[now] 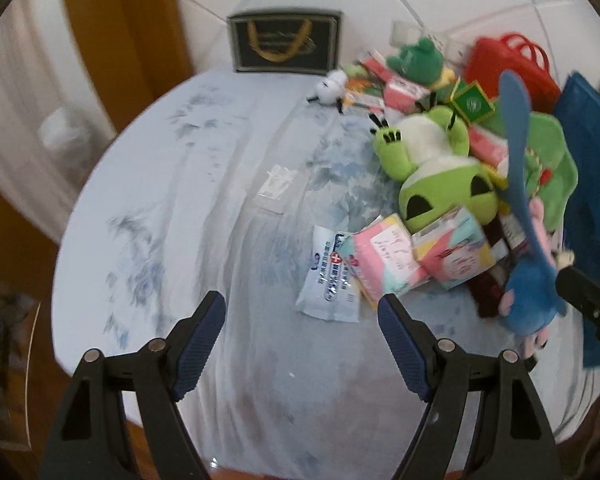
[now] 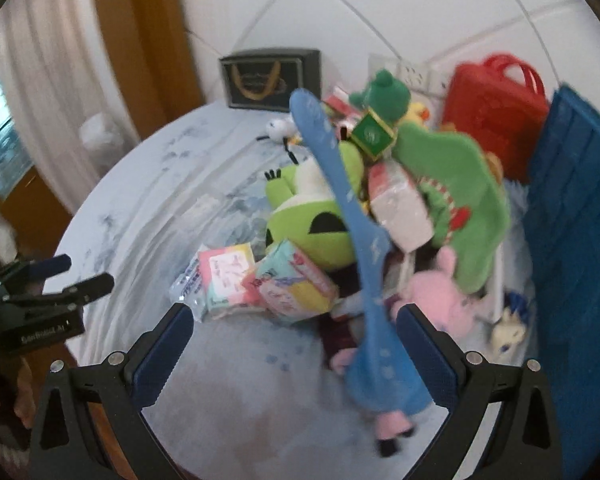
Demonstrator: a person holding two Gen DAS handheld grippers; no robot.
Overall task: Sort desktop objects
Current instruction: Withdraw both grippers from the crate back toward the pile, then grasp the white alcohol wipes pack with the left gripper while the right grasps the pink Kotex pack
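Pale blue cloth with a darker blue print covers the round tabletop [image 1: 148, 208], and most of my clutter sits heaped on its right side. My left claw [image 1: 302, 322] stands wide with nothing between its blue pads, hanging over bare cloth just short of a white-and-blue sachet [image 1: 330, 280]. Touching that sachet is a pink packet [image 1: 384, 256], with a pastel box [image 1: 454, 252] leaning against it. Behind them a lime-green frog plush [image 1: 440, 168] lies on its back. A blue long-eared plush [image 1: 528, 248] stretches across the front of the pile, one ear pointing up.

My right claw [image 2: 296, 342] is also spread wide and grips nothing; the blue plush [image 2: 374, 336] crosses the gap near the right finger, but I cannot tell whether it touches. A pink plush [image 2: 444, 292] lies just beyond that finger. Further back I see a red basket [image 2: 496, 116], a blue crate [image 2: 576, 208] at the right edge, and a dark framed plaque [image 2: 268, 78] against the wall.
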